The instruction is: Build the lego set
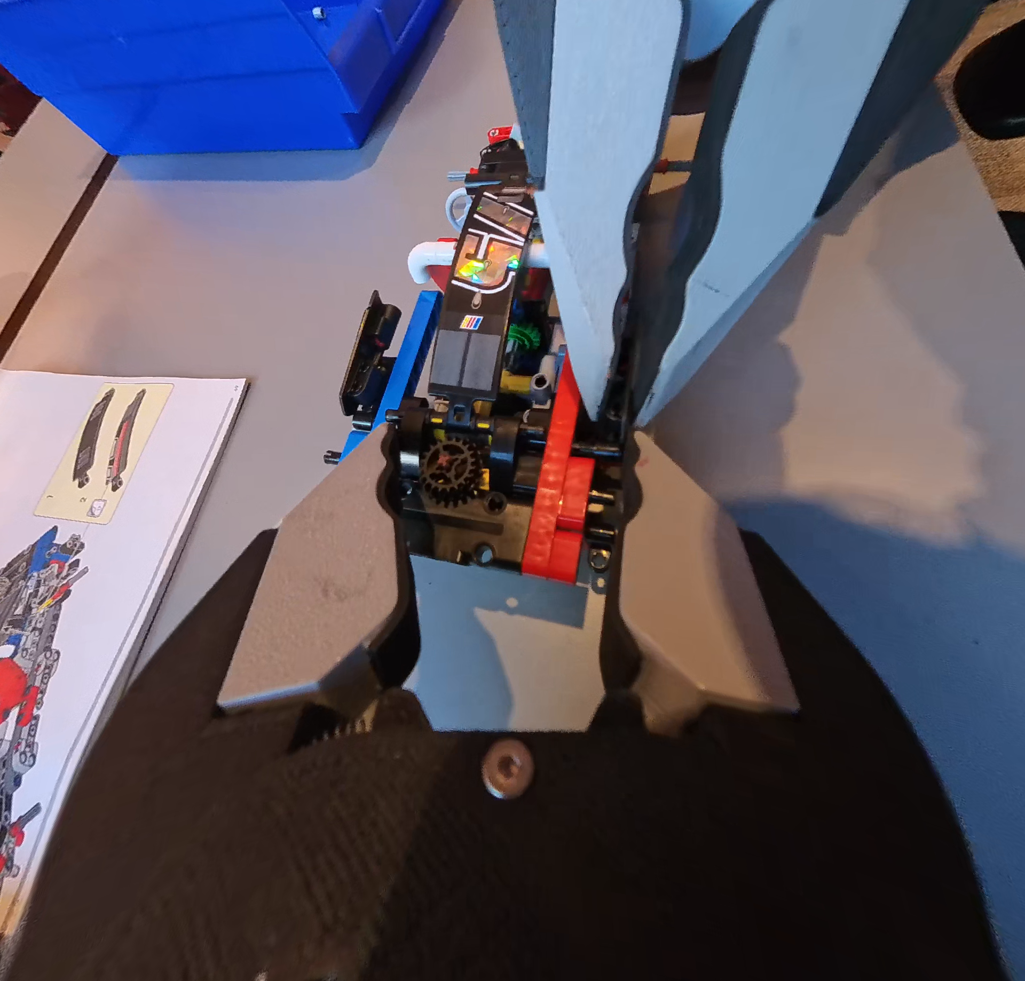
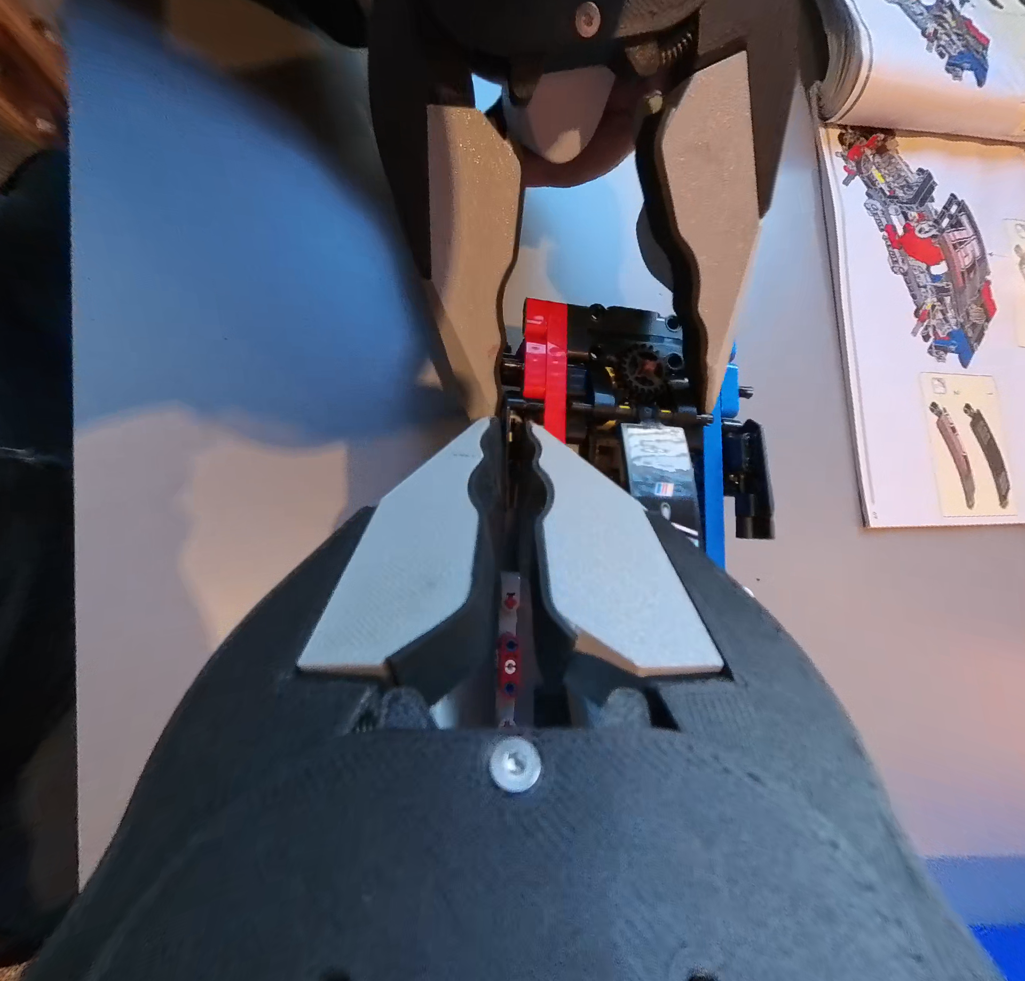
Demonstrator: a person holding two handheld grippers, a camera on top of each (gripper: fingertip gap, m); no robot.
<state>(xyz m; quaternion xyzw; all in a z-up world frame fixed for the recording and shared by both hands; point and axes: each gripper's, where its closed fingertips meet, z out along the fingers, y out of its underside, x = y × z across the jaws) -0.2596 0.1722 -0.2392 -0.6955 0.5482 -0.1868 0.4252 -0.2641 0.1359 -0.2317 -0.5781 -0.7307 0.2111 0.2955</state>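
The lego model [image 1: 460, 472] is a long vehicle frame with a black gear end, red beams, a blue side beam and a black stickered panel [image 1: 477, 311] on top. My left gripper [image 1: 510, 438] is shut across the model's gear end and holds it over the table. My right gripper [image 1: 615, 419] reaches in from the far side, its tips at the model's right flank. In the right wrist view my right gripper [image 2: 510, 427] is nearly closed on a thin black piece [image 2: 509, 483] seen edge-on beside the model [image 2: 638, 366]. The left gripper [image 2: 596, 400] faces it from above.
An open instruction booklet [image 1: 111, 511] lies on the grey table [image 1: 249, 267] to the left; it also shows in the right wrist view [image 2: 932, 289]. A blue bin [image 1: 222, 39] stands at the back left. A small black panel [image 1: 369, 355] hangs on the model's left side.
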